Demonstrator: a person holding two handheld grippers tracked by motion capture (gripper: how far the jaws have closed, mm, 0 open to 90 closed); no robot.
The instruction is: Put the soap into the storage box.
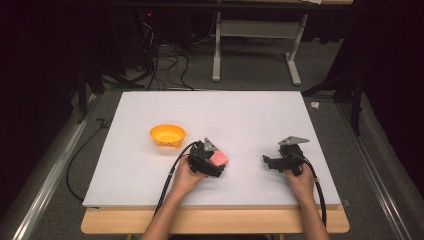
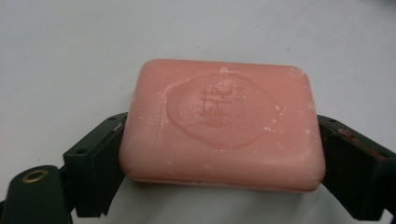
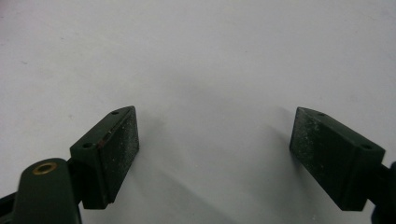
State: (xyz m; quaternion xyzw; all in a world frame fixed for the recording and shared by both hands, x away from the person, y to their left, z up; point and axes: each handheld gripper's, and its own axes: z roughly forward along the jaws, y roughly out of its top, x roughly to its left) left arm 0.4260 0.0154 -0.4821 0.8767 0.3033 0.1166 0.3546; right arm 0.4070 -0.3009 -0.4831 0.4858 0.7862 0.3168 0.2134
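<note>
High view: left gripper (image 1: 220, 162) clamps pink soap (image 1: 219, 158) mid-table; right gripper (image 1: 270, 162) gapes over bare board (image 1: 240, 110).

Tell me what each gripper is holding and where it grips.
Left gripper clamps the pink soap bar by its two short ends. Right gripper is open, holding nothing.

White board (image 1: 240, 115) is sitting on a wooden table (image 1: 120, 222), w/ the wood edge peeking out along the near side. Orange bowl (image 1: 167, 134) is resting on the board's left half, approx mid-depth. Pink soap bar (image 1: 220, 158) is sitting near the bowl, to its right & a bit closer to the person; can't tell if it's actually touching the board.
</note>
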